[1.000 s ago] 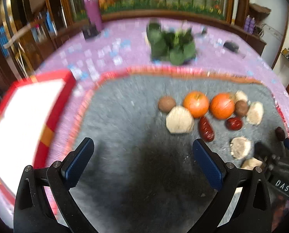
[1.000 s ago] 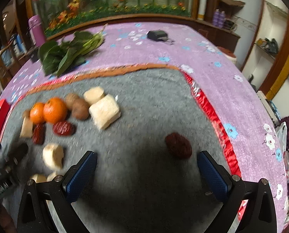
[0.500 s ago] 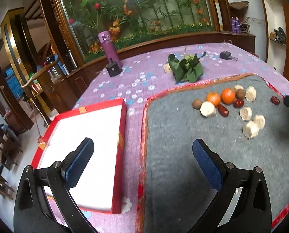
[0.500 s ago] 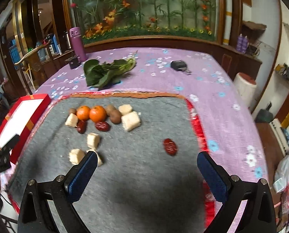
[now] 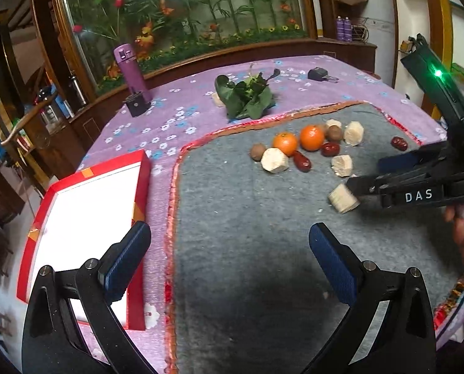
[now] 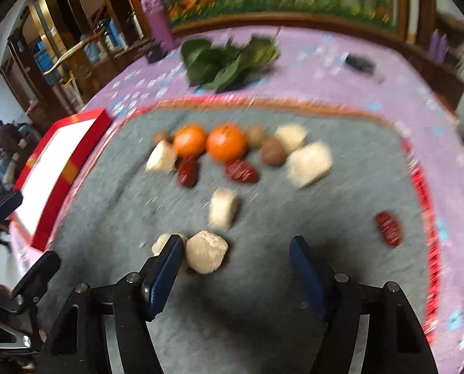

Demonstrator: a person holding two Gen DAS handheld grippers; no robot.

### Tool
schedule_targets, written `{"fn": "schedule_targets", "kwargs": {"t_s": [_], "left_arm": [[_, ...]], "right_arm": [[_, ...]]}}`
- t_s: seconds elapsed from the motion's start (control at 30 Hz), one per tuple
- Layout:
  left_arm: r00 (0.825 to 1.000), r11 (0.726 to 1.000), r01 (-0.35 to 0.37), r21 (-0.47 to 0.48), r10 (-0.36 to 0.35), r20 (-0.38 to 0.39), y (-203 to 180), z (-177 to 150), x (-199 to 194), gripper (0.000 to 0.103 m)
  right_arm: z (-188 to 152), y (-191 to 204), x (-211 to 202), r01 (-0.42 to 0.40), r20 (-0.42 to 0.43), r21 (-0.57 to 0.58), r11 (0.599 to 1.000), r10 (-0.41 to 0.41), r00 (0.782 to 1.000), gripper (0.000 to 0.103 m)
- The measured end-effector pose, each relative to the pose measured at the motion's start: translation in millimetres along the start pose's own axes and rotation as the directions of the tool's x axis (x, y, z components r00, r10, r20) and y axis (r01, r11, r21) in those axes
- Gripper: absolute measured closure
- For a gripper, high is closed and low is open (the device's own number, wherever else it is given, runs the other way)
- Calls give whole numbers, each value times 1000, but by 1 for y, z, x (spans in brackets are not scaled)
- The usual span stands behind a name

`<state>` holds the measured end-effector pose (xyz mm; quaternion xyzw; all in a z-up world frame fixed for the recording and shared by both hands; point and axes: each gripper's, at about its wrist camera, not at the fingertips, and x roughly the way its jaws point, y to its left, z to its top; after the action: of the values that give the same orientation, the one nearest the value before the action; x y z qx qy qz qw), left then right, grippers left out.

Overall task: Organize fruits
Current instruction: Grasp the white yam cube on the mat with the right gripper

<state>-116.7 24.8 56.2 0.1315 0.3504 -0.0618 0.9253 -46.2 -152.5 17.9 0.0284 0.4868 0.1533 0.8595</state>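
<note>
- A red-rimmed box (image 5: 85, 218) with a white inside is lying at the left edge of the counter (image 5: 201, 99), its near corner hidden behind the left tool (image 5: 229, 258), whose blue pads are standing wide apart with nothing between them.
- A purple flask (image 5: 129, 71) is standing at the far left of the flowered purple cloth, a small dark object just in front of it too small to make out.
- A grey felt mat (image 5: 247, 249) with a red and orange border is covering the near half of the counter; a planted glass display is running along the wall behind.
- A bunch of green leaves (image 5: 247, 96) is lying beyond the mat's far edge.
- Two oranges (image 5: 299, 140) are sitting side by side in a loose cluster with brown round fruits, red dates and pale cut chunks.
- The right wrist view is blurring heavily, so the fruit edges are smearing.
- The right tool (image 6: 236, 249) is hovering low over the mat, its jaws having just been closing and standing partly open; a pale chunk (image 6: 207, 251) is lying just beside the left pad, inside the gap, a second chunk half hidden behind that pad. Whether the pad is touching it cannot be told.
- A lone red date (image 6: 387, 229) is lying well apart to the right, near the mat's border.
- Fingers are showing blurred at the right edge of the left view.
</note>
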Motion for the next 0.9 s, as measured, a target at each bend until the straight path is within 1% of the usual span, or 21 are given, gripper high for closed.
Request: {"fn": "schedule_targets", "kwargs": {"t_s": [0.07, 0.17, 0.2, 0.27, 0.3, 0.33, 0.37, 0.47, 0.57, 0.7, 0.77, 0.83, 0.9], "left_arm": [[1000, 1000, 0, 7, 0, 0, 0, -1, -2, 1], [1000, 1000, 13, 13, -13, -4, -3, -1, -5, 1], [1000, 1000, 23, 13, -23, -6, -5, -1, -5, 1], [999, 999, 35, 15, -35, -12, -8, -2, -6, 1], [999, 999, 39, 21, -38, -15, -9, -2, -6, 1], [999, 999, 38, 28, -38, -17, -11, -3, -6, 1], [999, 999, 36, 33, -35, -19, -12, -2, -5, 1], [999, 998, 31, 49, -29, -36, -16, -4, -2, 1], [999, 997, 34, 67, -31, -39, -19, -5, -1, 1], [998, 997, 28, 76, -24, -51, -22, -5, 2, 1], [998, 996, 33, 79, -29, -51, -22, -5, 1, 1], [999, 995, 30, 90, -26, -48, -22, -5, 0, 1], [999, 995, 23, 100, -18, -48, -21, -5, 0, 1]], "right_arm": [[-3, -3, 3, -62, -15, 31, 998, 63, 998, 34], [-2, -1, 4, -68, -1, 31, 997, 68, 998, 35], [-1, -1, 5, -73, -2, 31, 997, 73, 997, 39], [-1, 0, 5, -107, -12, 27, 994, 108, 994, 55], [-1, -2, 6, -150, -22, 41, 988, 151, 988, 67], [-3, -7, 6, -218, -36, 81, 973, 221, 975, 74], [-4, -12, 6, -250, -45, 111, 962, 256, 966, 75], [-8, -21, 8, -307, -51, 160, 938, 319, 946, 77], [-12, -31, 8, -373, -61, 215, 902, 394, 917, 77], [-4, -28, 12, -362, -71, 244, 900, 389, 919, 77], [3, -23, 15, -346, -79, 256, 903, 376, 923, 74], [8, -16, 17, -334, -85, 256, 907, 365, 927, 66], [10, -12, 18, -329, -90, 249, 911, 360, 929, 61]]}}
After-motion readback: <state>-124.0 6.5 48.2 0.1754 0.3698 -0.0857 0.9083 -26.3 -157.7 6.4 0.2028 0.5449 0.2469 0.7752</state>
